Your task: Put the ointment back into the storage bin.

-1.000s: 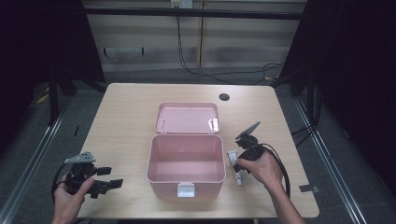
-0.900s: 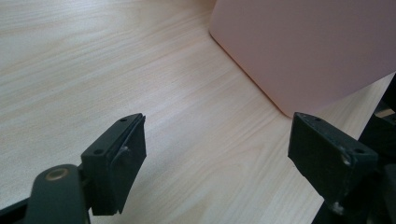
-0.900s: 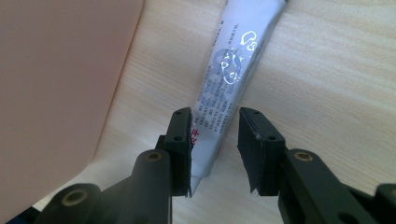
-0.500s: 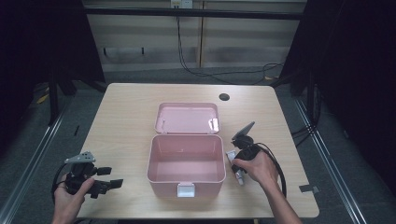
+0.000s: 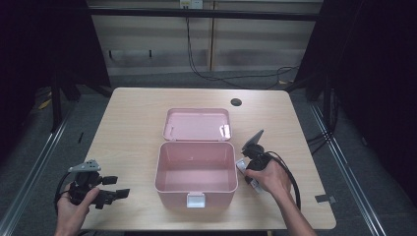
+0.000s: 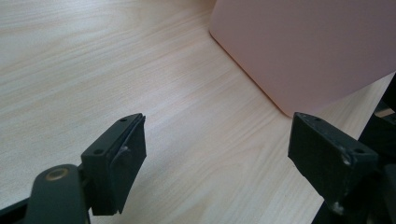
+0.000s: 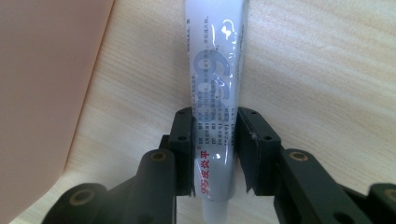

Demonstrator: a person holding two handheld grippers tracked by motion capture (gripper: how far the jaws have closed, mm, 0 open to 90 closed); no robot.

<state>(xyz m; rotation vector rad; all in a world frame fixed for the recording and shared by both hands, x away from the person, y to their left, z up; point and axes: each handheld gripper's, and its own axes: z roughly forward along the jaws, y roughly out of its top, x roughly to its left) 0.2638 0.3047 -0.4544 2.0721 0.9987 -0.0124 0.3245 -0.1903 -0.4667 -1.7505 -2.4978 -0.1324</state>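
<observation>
showing one open pink box (image 5: 195, 169), one white tube (image 7: 215, 93) pinched in right tongs (image 7: 215, 140), left tongs (image 6: 219, 158) spread wide, empty

White tube (image 7: 215, 93) cut off top and bottom, small print unreadable, pink box (image 6: 308, 46) cropped

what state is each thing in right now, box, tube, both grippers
pink box: open, nothing visible inside, lid lying back flat on the table
white tube: on the table beside the box, clamped between the jaws
right gripper: shut on the tube
left gripper: open, holding nothing, near the box
</observation>
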